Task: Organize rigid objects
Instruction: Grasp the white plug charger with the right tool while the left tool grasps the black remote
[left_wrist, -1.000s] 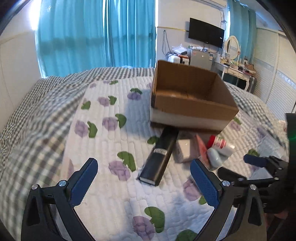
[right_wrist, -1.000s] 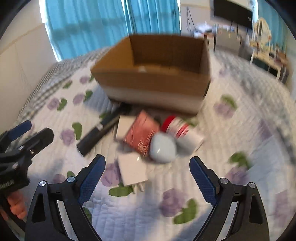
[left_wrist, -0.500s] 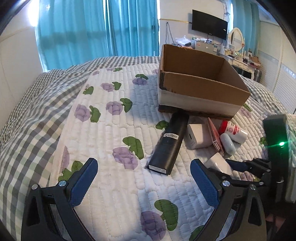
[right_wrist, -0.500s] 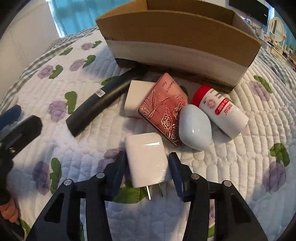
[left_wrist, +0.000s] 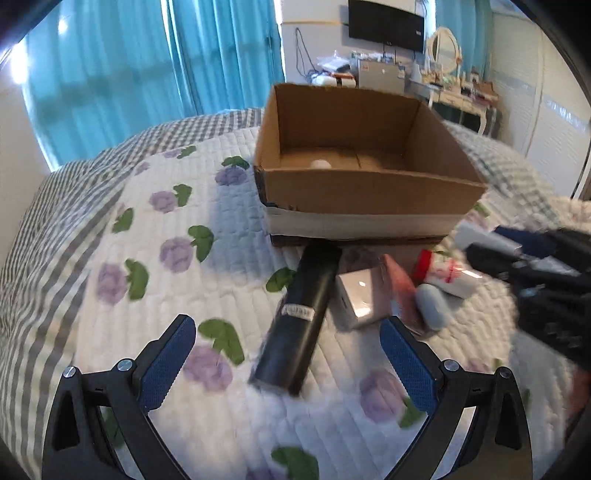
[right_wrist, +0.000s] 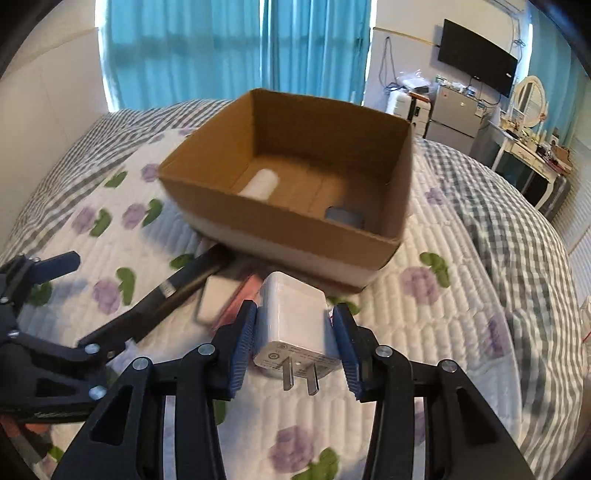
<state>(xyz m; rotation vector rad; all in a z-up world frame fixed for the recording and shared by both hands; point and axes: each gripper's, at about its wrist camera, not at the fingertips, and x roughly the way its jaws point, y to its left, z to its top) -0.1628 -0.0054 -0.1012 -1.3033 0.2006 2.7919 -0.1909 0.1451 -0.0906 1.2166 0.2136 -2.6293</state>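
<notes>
covering the bed (left_wrist: 155, 258), a floral quilt (left_wrist: 229, 280); teal curtains (right_wrist: 229, 48) behind.

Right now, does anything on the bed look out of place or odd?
Nothing damaged or spilled. A black tube, white box, pink case and red-capped bottle lie jumbled against the cardboard box, not in it.

cardboard box (left_wrist: 369, 192): 1 | black tube (left_wrist: 299, 321): 1 | white charger (right_wrist: 295, 321): 1 | red-capped bottle (left_wrist: 445, 275): 1 | pink case (left_wrist: 402, 291): 1

White charger (right_wrist: 295, 325) lifted, prongs toward camera, before open cardboard box (right_wrist: 295, 236).
</notes>
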